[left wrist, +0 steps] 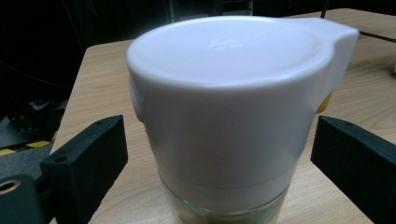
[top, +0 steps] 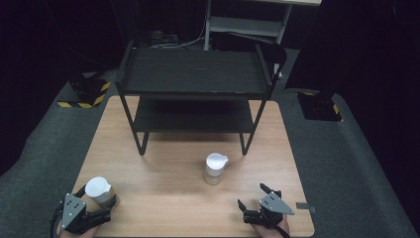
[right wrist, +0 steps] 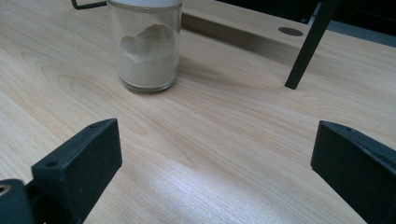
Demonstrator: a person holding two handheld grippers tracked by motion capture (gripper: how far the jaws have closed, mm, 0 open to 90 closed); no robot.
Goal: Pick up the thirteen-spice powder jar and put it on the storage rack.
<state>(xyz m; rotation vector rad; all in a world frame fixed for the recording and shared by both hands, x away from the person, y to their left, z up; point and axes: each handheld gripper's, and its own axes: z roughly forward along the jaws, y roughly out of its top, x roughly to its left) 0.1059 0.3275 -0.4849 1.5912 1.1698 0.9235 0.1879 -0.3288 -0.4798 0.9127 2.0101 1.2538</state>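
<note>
You're working in a lab-style recording bay, not a home: a bare wooden table point(top: 163, 163) stands on grey carpet point(top: 346, 163) with dark surroundings, black floor mounts edged in yellow-and-black hazard tape point(top: 84, 94) sit at both sides, and loose cables point(top: 173, 42) lie behind the black rack point(top: 193, 74).

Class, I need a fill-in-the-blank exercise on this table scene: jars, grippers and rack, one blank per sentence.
1. The jar between the left gripper's jaws has a ____ lid.
2. The other jar holds a pale ____.
3. The right gripper's jaws stand ____, with nothing between them.
4. The black rack has ____ shelves.

Missing words: white; powder; open; two
</note>
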